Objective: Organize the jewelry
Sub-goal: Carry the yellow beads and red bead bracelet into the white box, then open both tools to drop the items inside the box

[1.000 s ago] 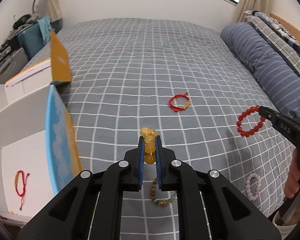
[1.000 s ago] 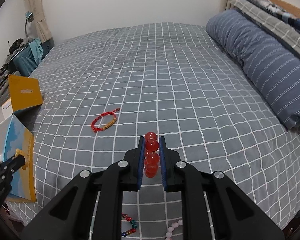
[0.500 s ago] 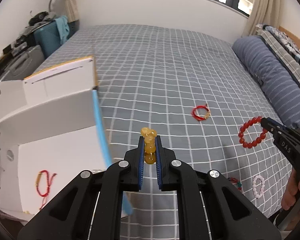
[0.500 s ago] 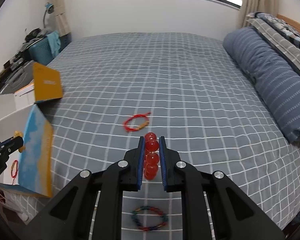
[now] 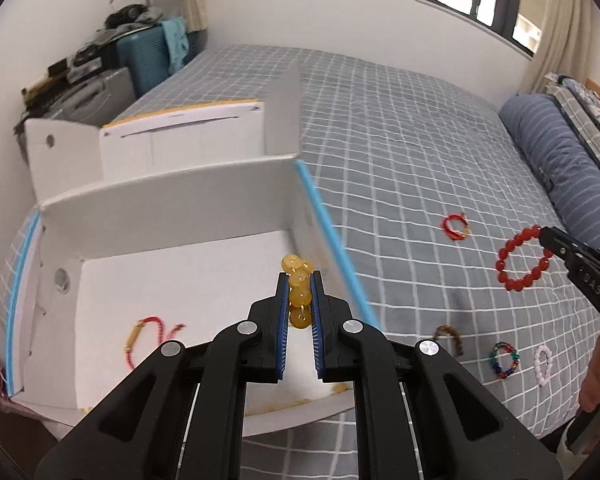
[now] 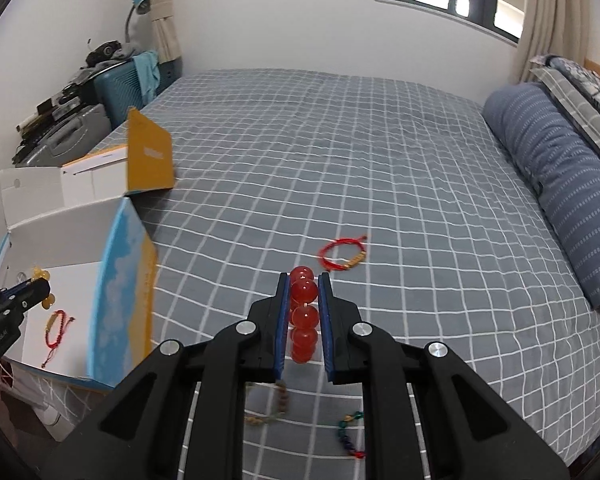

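Observation:
My left gripper (image 5: 299,280) is shut on a yellow bead bracelet (image 5: 299,298) and hangs over the open white box (image 5: 172,200) at the bed's left edge. A red cord bracelet (image 5: 146,334) lies on the box floor. My right gripper (image 6: 303,280) is shut on a red bead bracelet (image 6: 304,316), held above the grey checked bedspread (image 6: 340,152); in the left wrist view that bracelet (image 5: 520,258) dangles as a ring from the right gripper (image 5: 548,236). In the right wrist view the left gripper (image 6: 36,284) shows over the box (image 6: 76,216).
On the bedspread lie another red cord bracelet (image 6: 342,254), a brown bead bracelet (image 5: 450,336), a multicoloured bead bracelet (image 5: 504,358) and a pale pink one (image 5: 543,364). A blue striped bolster (image 6: 560,184) lines the right side. A teal case (image 6: 128,84) and clutter stand beyond the box.
Both grippers have swung left, each keeping its bracelet. The left one went from above the bedspread to over the box. The right one now sits nearer the box.

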### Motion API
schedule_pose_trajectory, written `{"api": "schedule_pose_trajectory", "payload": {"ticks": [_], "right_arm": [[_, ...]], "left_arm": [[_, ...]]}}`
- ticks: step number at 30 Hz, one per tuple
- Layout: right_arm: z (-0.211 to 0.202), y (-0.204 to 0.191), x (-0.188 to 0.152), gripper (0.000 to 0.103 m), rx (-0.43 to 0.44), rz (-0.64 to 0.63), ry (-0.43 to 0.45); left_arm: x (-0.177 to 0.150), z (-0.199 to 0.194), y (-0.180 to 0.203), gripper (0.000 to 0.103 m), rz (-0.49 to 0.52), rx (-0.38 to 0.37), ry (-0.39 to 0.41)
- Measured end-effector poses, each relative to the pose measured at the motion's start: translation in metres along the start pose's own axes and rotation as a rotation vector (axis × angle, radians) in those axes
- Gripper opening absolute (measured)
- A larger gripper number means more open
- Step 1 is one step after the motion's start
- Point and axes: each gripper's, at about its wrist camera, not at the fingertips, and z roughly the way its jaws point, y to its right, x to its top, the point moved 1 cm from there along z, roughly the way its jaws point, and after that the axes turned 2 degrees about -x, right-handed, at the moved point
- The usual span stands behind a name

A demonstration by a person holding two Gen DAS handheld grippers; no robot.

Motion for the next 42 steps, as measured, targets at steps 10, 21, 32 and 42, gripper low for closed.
{"api": "schedule_pose_trajectory", "payload": {"ticks": [10, 21, 32, 42], "right_arm": [[-0.019, -0.052, 0.007, 0.013, 0.054, -0.047, 0.037], [-0.058, -0.130, 0.022, 0.013, 0.160, -0.117, 0.126], [-0.033, -0.204, 0.015, 0.013, 0.246, -0.182, 0.103], [0.014, -0.251, -0.007, 0.013, 0.260, -0.220, 0.010]], "left_arm": [[-0.010, -0.015, -0.059, 0.010, -0.049, 0.064, 0.019], [-0.022, -0.025, -0.119, 0.010, -0.114, 0.114, 0.021], [-0.035, -0.015, -0.168, 0.010, -0.174, 0.157, 0.000], [-0.043, 0.002, -0.186, 0.010, -0.174, 0.158, -0.025]]}}
